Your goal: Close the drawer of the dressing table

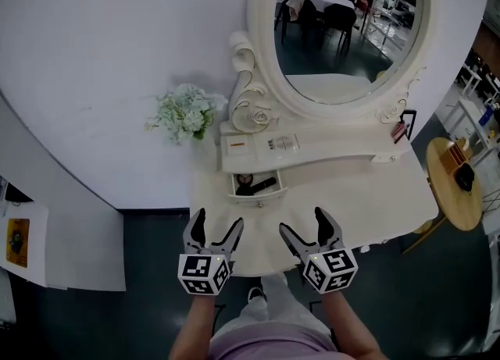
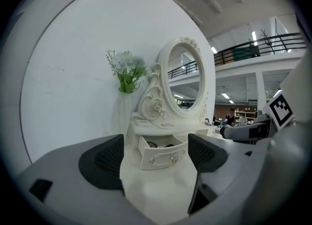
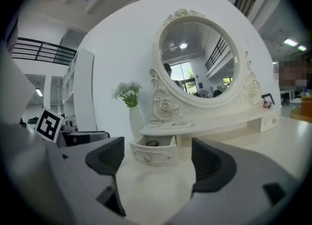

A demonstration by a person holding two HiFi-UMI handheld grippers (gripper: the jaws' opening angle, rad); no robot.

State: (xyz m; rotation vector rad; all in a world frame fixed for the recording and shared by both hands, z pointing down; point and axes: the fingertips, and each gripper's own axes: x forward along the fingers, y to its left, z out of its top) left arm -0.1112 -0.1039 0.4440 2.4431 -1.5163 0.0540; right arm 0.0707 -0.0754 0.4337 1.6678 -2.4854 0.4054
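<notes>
A small white drawer (image 1: 256, 188) stands pulled out from under the shelf of the white dressing table (image 1: 375, 194), with dark small items inside. The same drawer (image 2: 162, 153) shows two knobs on its front in the left gripper view, and sits left of centre as the drawer (image 3: 153, 152) in the right gripper view. My left gripper (image 1: 216, 228) hangs open over the table's near edge, below and left of the drawer. My right gripper (image 1: 305, 224) is open too, below and right of it. Neither touches anything.
An oval mirror (image 1: 344, 26) in an ornate frame rises behind the drawer. A vase of white flowers (image 1: 183, 112) stands at the table's back left. A round wooden side table (image 1: 457, 187) sits to the right. A white wall lies behind.
</notes>
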